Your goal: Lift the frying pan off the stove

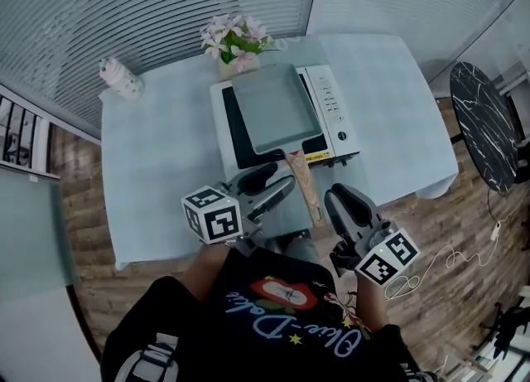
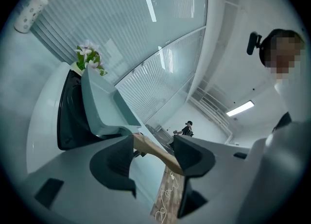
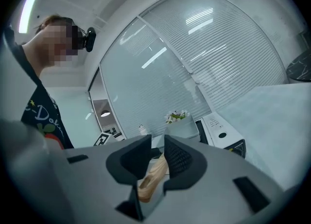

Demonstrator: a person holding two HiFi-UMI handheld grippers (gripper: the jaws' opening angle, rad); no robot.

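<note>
A square pale-green frying pan (image 1: pixel 277 107) sits on the white stove (image 1: pixel 331 111), and its wooden handle (image 1: pixel 305 186) points toward me. My left gripper (image 1: pixel 277 180) hangs just left of the handle. It is open, with the jaws wide apart. In the left gripper view the handle (image 2: pixel 155 152) crosses the gap of the left gripper (image 2: pixel 154 146), touching neither pad. My right gripper (image 1: pixel 338 200) is just right of the handle's end and apart from it. In the right gripper view the right gripper (image 3: pixel 158 152) is open by a narrow gap, through which the handle's end (image 3: pixel 153 174) shows.
The stove stands on a table (image 1: pixel 166 165) with a pale cloth. A vase of pink flowers (image 1: pixel 236 41) stands behind the stove, and a small bottle (image 1: pixel 122 78) sits at the far left corner. A black round table (image 1: pixel 489 123) stands to the right on the wooden floor.
</note>
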